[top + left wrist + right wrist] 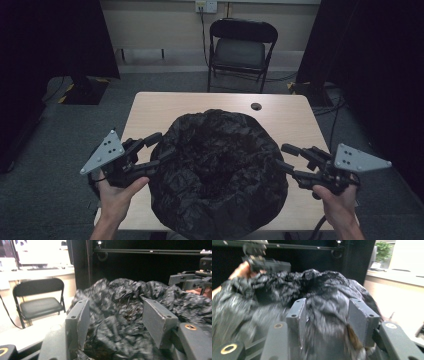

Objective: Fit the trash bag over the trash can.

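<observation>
The black bag [218, 172] is sitting mid-table [150, 107], mouth gaping upward, its crinkled film looking thin, light, limp and slippery, so it will likely sag wherever it isn't held; the rolled rim at either side seems the best hold. Inside, the hollow is reading dark; contents cannot be told. The left gripper [155, 152] is straddling the bag's left rim, jaws apart with film bunched between them. The right gripper [286, 157] is doing likewise at the right rim, jaws apart around a fold, not visibly clamping.

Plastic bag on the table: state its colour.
Black, crinkled and glossy plastic bag; clearest in the high view.
</observation>
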Motion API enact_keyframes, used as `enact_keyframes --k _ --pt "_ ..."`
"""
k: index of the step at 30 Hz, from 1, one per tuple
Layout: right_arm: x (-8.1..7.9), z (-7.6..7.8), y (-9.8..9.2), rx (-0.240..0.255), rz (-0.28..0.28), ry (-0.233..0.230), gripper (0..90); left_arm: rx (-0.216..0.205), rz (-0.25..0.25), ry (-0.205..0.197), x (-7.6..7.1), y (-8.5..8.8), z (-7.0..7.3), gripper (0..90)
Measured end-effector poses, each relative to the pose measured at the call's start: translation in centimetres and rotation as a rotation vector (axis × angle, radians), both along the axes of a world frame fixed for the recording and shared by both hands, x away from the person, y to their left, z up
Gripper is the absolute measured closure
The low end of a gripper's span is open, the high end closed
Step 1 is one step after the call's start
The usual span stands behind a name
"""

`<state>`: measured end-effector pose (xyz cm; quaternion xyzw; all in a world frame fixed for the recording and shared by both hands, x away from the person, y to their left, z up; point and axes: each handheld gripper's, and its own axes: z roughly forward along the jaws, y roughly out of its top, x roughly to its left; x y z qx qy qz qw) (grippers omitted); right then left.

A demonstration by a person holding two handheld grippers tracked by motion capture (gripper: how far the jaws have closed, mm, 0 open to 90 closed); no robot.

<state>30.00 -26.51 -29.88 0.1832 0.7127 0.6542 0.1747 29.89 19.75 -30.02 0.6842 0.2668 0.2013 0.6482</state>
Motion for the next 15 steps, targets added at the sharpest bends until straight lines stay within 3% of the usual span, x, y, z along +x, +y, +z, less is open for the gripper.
enact_keyframes --k 1,2,4,8,9,15 --pt "0.8 0.1 0.7 0.020 0.025 0.024 48.5 -0.006 -0.016 0.027 0.5 0.0 -0.7 37.7" --pt "1.1 0.1 1.1 0.016 0.018 0.037 48.0 -0.006 -0.016 0.027 0.5 0.0 -0.7 37.1" --pt "1.6 -0.1 1.8 0.006 0.025 0.050 47.5 -0.048 -0.044 0.041 0.9 0.0 -1.3 35.2" --pt "1.8 -0.3 1.7 0.021 0.023 0.056 47.4 -0.033 -0.043 0.035 1.0 -0.2 -1.2 33.4" --pt "1.8 -0.3 1.5 0.021 0.011 0.053 47.4 -0.011 -0.029 0.035 1.1 -0.6 -1.2 32.9" --pt "1.6 -0.1 0.2 0.006 -0.034 0.043 47.6 0.018 -0.038 0.033 1.9 -2.6 -1.0 31.3"
